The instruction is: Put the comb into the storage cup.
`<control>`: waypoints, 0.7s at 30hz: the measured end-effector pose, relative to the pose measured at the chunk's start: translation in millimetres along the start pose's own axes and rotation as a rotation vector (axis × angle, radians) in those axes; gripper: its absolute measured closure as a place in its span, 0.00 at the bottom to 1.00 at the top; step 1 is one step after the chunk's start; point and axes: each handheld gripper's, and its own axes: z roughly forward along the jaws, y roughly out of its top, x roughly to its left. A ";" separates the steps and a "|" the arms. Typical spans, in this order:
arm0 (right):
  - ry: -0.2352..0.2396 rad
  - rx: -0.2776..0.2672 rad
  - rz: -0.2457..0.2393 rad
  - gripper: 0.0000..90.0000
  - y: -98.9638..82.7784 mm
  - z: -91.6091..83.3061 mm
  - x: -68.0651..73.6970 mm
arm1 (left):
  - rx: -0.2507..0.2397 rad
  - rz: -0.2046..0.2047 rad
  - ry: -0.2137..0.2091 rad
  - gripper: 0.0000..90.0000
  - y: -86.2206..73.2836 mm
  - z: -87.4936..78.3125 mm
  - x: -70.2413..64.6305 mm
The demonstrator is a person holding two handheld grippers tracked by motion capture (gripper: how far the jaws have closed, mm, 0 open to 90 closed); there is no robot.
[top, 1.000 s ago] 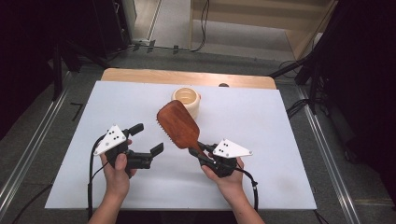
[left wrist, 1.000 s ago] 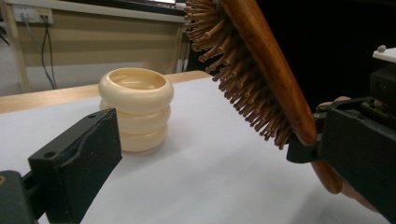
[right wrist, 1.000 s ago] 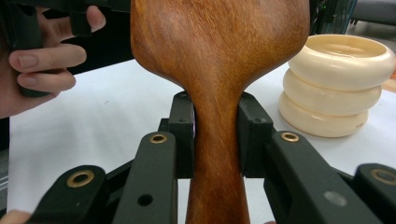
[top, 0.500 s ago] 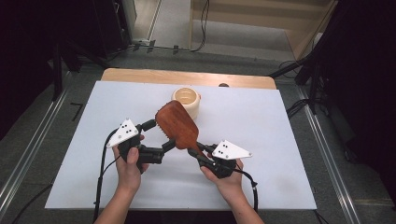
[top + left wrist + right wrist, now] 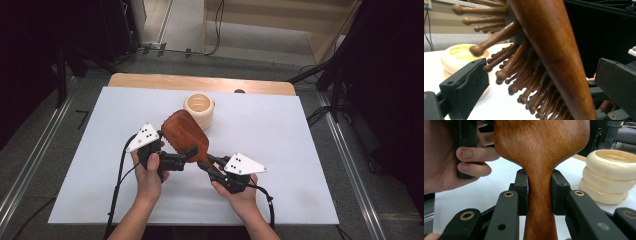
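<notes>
— Since a second ago the left gripper (image 5: 186,155) has slid in from the left; its fingers (image 5: 465,86) now stand wide open on either side of the hairbrush (image 5: 183,134) head, not touching. The brush itself hasn't shifted.

— And the right gripper (image 5: 209,167)?

— Clamped shut on the narrow neck, holding the brush tilted above the counter (image 5: 280,130), near the cream ring stack (image 5: 199,109).

— How will it handle?

— Probably stiff, light, smooth varnished wood, so likely slippery. Take the solid head edges, not the knobbed bristles (image 5: 506,72).
</notes>
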 end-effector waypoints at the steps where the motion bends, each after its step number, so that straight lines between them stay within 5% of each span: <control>1: 0.000 -0.001 0.000 0.78 -0.1 0.0 0.1 | -0.001 -0.005 -0.002 0.00 0.3 0.9 -0.2; 13: -0.012 -0.012 -0.012 0.78 0.1 1.6 4.3 | 0.004 -0.055 -0.010 0.01 2.4 8.5 -2.3; 21: -0.022 -0.028 -0.017 0.78 0.1 1.3 6.5 | 0.019 -0.090 -0.003 0.22 5.0 11.1 -6.4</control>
